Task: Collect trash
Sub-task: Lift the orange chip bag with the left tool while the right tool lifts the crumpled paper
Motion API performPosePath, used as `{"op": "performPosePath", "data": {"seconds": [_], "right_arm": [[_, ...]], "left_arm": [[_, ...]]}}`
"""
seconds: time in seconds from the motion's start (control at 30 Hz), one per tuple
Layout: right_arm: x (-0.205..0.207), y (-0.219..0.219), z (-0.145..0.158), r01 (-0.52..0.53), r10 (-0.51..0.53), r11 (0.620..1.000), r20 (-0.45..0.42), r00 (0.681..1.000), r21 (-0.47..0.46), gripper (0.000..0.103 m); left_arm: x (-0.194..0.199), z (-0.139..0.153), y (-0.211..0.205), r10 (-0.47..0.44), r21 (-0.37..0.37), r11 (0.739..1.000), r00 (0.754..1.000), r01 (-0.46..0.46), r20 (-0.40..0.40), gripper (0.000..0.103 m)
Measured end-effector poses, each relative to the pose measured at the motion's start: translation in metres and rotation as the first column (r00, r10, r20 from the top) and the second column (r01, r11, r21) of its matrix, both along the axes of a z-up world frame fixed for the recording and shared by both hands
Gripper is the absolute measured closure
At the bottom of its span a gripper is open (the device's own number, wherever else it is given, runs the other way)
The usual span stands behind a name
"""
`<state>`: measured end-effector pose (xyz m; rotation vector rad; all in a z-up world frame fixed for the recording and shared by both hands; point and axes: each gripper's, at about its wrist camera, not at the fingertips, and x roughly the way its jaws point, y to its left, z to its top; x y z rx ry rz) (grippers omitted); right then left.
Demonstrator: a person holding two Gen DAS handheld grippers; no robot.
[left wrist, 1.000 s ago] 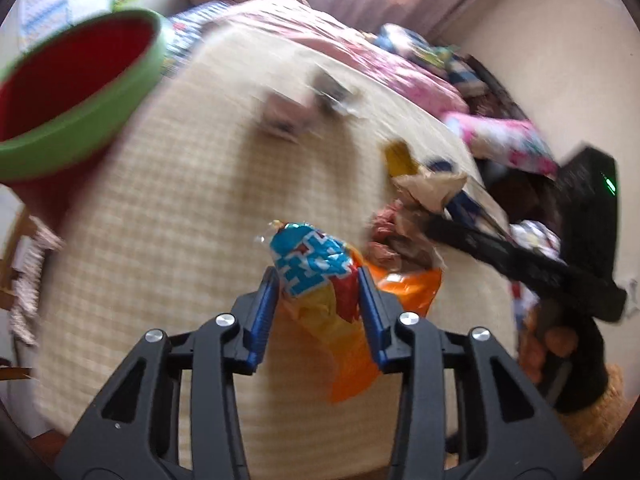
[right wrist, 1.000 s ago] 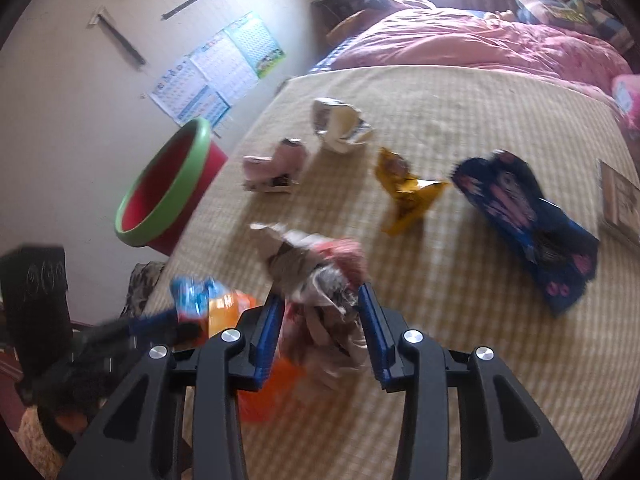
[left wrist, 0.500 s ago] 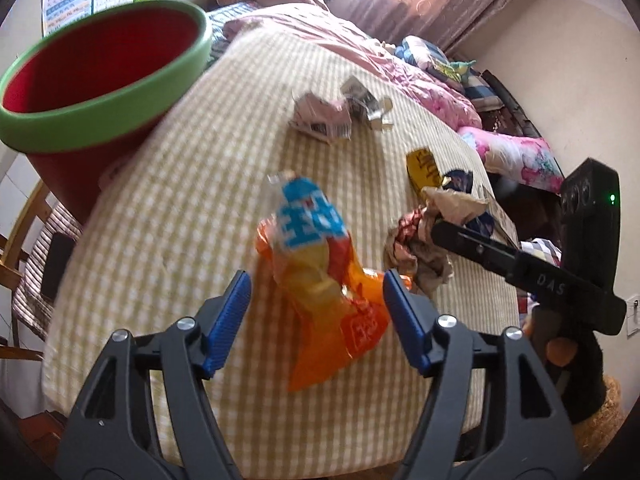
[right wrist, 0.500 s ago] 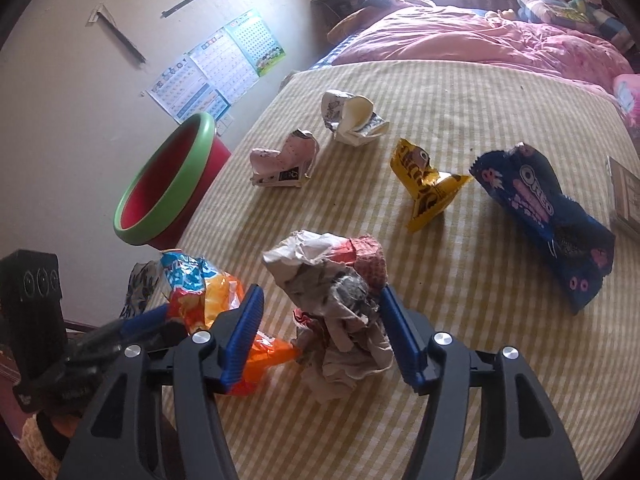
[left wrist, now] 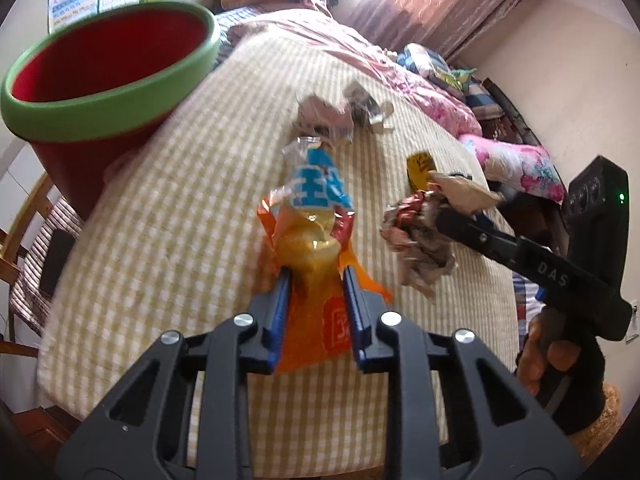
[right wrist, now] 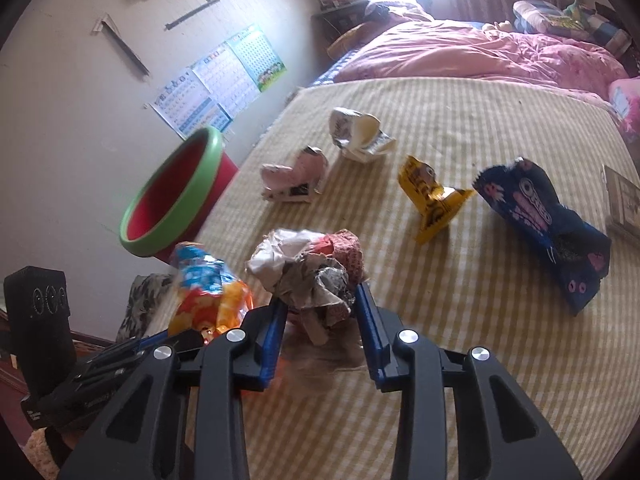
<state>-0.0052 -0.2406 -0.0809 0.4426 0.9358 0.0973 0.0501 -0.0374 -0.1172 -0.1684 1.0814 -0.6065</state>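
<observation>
Left gripper [left wrist: 316, 280]: clamped on the orange bag [left wrist: 316, 248], above the checked cloth [left wrist: 168, 220].
Right gripper [right wrist: 322, 304]: pinching the crumpled wad [right wrist: 308, 268], just right of the bag.
Bin [right wrist: 176, 196]: red with a green rim, at the cloth's left edge.
Loose trash: pink wrapper [right wrist: 292, 178], white wrapper [right wrist: 358, 132], yellow wrapper [right wrist: 430, 196], blue Oreo pack [right wrist: 544, 224], all spread farther out on the cloth.

- Orange-and-blue snack bag [left wrist: 316, 240], crumpled, near the bed's left edge.
- Crumpled paper wad [right wrist: 312, 272] beside it.
- Red, green-rimmed bin [left wrist: 100, 92], open, off that edge.
</observation>
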Motion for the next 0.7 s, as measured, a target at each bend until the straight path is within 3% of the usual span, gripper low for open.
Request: {"op": "performPosePath", "data": {"seconds": [0.7], "right_arm": [[0.014, 0.026, 0.023, -0.022, 0.021, 0.999, 0.053, 0.998, 0.025, 0.07]], "left_arm": [[0.019, 0.03, 0.049, 0.091, -0.021, 0.996, 0.991, -0.09, 0.099, 0.078]]}}
